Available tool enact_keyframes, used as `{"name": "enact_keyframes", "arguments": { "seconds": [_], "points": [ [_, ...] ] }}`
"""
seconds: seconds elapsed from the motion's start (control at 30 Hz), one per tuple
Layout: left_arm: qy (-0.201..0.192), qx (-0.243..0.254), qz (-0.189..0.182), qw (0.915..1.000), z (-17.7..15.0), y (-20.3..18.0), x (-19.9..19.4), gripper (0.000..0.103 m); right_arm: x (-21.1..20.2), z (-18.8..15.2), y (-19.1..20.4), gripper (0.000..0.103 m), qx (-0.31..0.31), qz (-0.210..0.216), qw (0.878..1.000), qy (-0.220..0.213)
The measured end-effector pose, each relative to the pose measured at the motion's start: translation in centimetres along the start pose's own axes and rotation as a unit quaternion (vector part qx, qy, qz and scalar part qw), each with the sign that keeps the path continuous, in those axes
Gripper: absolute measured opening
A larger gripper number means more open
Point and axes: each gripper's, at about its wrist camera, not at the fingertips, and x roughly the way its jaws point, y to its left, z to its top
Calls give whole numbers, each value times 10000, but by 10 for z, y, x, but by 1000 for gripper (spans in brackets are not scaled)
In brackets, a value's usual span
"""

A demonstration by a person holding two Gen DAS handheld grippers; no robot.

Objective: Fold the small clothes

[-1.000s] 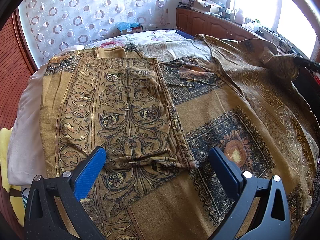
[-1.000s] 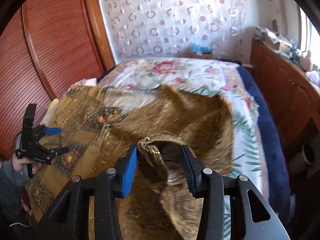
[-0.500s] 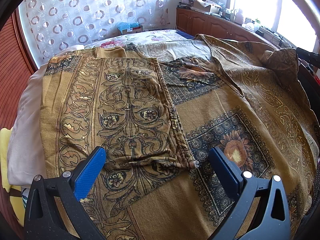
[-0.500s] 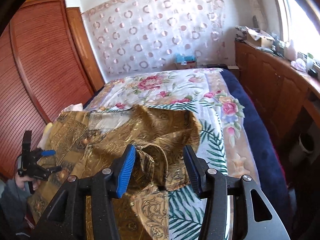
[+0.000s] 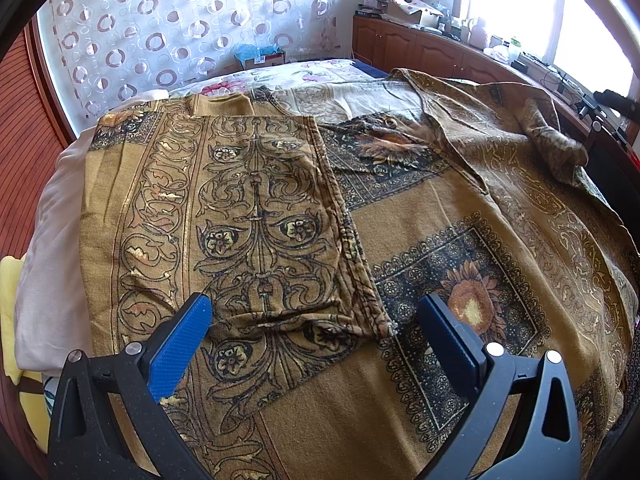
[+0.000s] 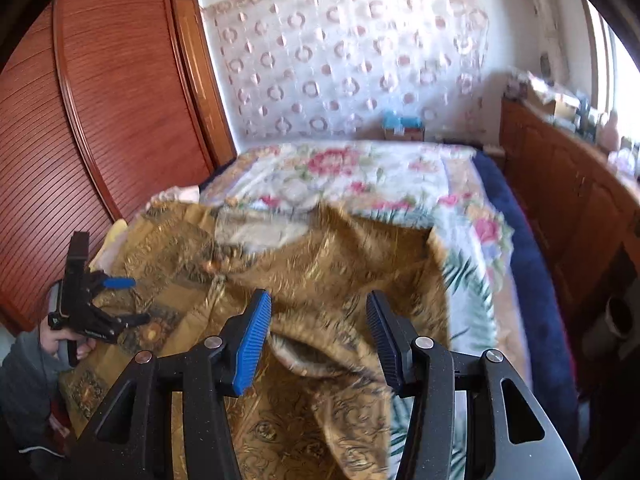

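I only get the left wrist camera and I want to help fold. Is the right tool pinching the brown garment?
Observer: No. The right tool is open. Its jaws have just been opening, and a cuff of the brown garment lies loose between them.
Operator: Who holds my tool?
Observer: A hand in a grey sleeve grips the handle of the left tool.
Operator: Does the garment cover the whole bed?
Observer: No. On the right, past its edge, the floral sheet shows a green leaf print.
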Motion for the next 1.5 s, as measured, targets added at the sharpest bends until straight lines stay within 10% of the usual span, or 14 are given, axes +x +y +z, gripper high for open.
{"name": "enact_keyframes", "arguments": {
  "seconds": [0.3,0.57,0.73,0.83,1.3,1.5],
  "points": [
    [-2,-1,-1,10000,0,0,0,103,52,-26,-62,58,349,-960,9929,617],
    [-4,-3,0,10000,0,0,0,103,94,-47,-104,57,850,-597,9885,1098],
    [-4,-3,-2,10000,0,0,0,103,101,-37,-105,6,866,-61,9898,1126],
    [-4,-3,-3,10000,0,0,0,103,104,-26,-99,3,704,94,9924,1001],
    [-8,-4,-4,10000,-1,0,1,103,135,40,-7,2,-467,80,9981,390],
    [-7,-5,-5,10000,-1,0,1,103,141,36,8,40,-565,-224,9977,301]
  ]
}}
